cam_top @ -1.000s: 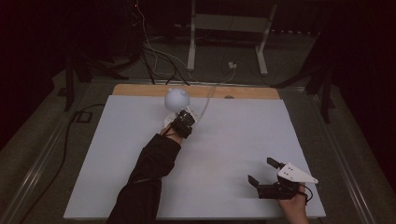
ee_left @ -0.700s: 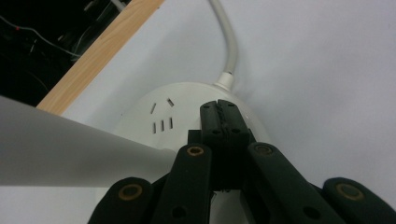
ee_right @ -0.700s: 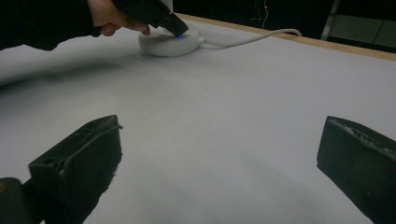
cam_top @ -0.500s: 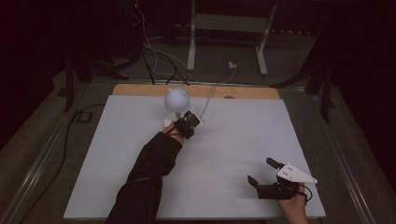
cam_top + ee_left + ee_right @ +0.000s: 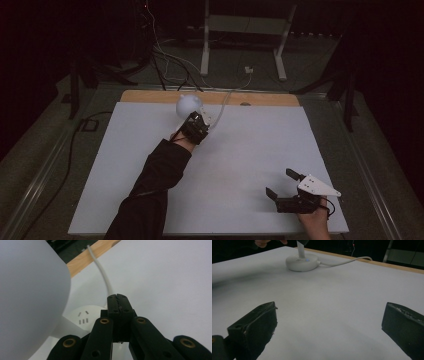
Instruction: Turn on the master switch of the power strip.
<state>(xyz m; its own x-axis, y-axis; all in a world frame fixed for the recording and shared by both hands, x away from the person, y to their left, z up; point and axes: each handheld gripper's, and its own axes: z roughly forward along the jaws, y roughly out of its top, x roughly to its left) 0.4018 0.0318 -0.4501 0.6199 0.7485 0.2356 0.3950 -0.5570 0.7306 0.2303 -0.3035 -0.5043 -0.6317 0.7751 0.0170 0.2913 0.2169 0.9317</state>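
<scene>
White bench [image 5: 240, 165]: left gripper [image 5: 196, 126], jaws closed on nothing, sits just beside lamp [image 5: 189, 104]. Right gripper [image 5: 282, 186], well apart, rests with jaws open.

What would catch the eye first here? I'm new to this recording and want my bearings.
A small white lamp with a round shade stands at the far edge of the white table, its cord trailing off the back. The left gripper, jaws shut, hovers beside it, above the round base. The right gripper rests wide open near the front right corner.
</scene>
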